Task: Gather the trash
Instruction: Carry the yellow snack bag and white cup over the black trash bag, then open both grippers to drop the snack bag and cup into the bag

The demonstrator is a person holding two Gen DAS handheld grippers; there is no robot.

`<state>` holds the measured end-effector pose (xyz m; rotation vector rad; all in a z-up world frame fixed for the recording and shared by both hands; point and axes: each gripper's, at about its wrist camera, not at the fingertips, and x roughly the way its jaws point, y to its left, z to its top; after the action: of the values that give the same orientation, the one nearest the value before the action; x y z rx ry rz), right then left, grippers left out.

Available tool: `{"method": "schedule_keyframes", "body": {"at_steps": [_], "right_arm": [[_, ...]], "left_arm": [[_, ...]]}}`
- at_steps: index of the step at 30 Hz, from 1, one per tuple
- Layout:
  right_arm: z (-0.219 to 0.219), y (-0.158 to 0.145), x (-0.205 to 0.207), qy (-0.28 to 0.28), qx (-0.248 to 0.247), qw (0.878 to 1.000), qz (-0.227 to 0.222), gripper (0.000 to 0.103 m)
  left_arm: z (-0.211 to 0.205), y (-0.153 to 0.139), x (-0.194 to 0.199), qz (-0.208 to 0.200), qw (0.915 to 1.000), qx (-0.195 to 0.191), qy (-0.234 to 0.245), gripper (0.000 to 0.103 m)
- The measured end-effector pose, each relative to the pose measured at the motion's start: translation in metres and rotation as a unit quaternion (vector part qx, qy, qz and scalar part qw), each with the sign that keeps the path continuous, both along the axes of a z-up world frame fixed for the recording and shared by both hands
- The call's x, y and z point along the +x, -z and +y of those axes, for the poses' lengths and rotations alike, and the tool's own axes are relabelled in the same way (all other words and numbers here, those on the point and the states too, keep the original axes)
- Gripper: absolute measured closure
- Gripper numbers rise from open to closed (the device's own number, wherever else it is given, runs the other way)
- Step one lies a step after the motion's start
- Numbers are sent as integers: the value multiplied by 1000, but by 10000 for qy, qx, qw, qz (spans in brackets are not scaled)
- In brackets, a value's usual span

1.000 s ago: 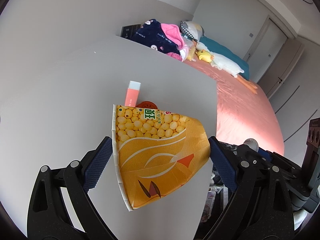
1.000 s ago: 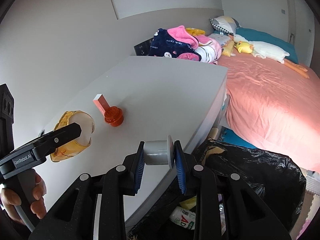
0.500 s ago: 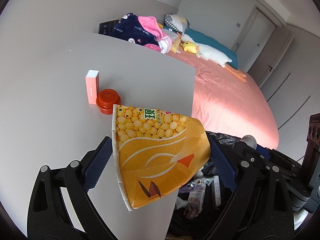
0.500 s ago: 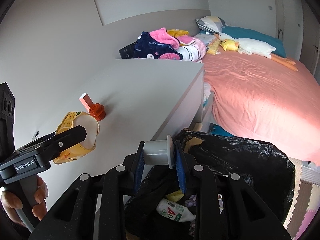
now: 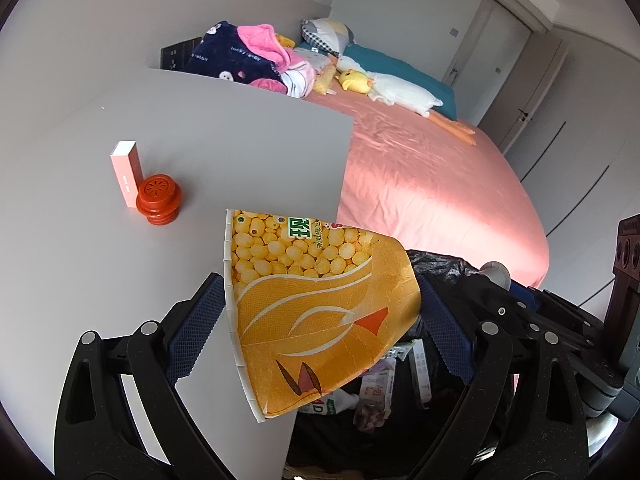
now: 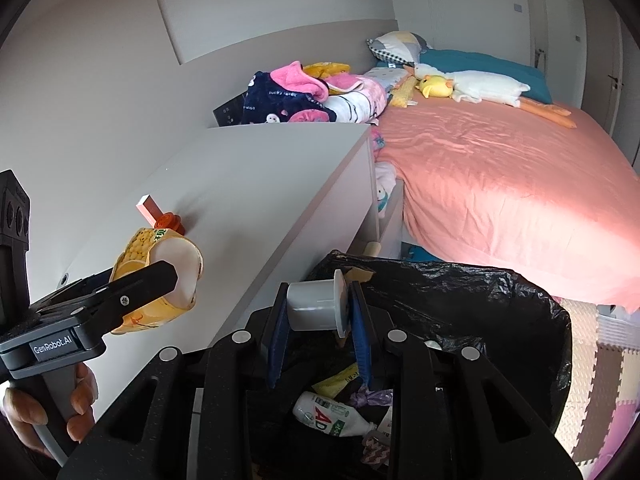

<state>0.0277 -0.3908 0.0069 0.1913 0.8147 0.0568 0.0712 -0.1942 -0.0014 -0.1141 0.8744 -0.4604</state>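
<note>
Right gripper clamped on small grey plastic cup, over black trash bag. Left gripper clamped on squashed yellow paper cup, at white cabinet edge. Step: carry-to-bag. Next, prob: centre each over opening, release.

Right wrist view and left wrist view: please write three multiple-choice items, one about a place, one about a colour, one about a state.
1. Where is the red round container?
A. on the bed
B. on the grey tabletop, beside the pink box
C. in the bag

2. What colour is the trash bag?
A. black
B. white
C. blue

3. What is the right gripper doing?
A. standing open, empty
B. lying on the table
C. gripping a grey capsule

Answers: 1 B, it stands touching the box; 2 A, glossy black film; 3 C, both pads press the capsule.
</note>
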Motion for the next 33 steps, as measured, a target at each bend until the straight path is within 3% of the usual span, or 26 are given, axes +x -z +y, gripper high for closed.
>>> {"method": "schedule_keyframes", "body": {"at_steps": [16, 20, 21, 23, 24, 33], "right_arm": [[-59, -4, -28, 697, 95, 9975, -61, 73], [-79, -5, -36, 975, 175, 9951, -71, 72], [-84, -5, -38, 1081, 208, 9939, -83, 69], [-96, -6, -44, 1427, 322, 9892, -116, 31], [-102, -8, -48, 1625, 354, 9859, -185, 26], [-119, -8, -52, 1864, 362, 9815, -226, 25]], "left_arm": [[-68, 3, -12, 31, 9970, 148, 759, 11], [-86, 5, -20, 61, 9930, 209, 1160, 10], [-90, 7, -23, 76, 9918, 251, 1248, 9], [-95, 9, -25, 57, 9916, 417, 1222, 6], [-95, 12, -24, 79, 9920, 495, 1163, 6], [-82, 19, -15, 286, 9943, 464, 917, 6]]}}
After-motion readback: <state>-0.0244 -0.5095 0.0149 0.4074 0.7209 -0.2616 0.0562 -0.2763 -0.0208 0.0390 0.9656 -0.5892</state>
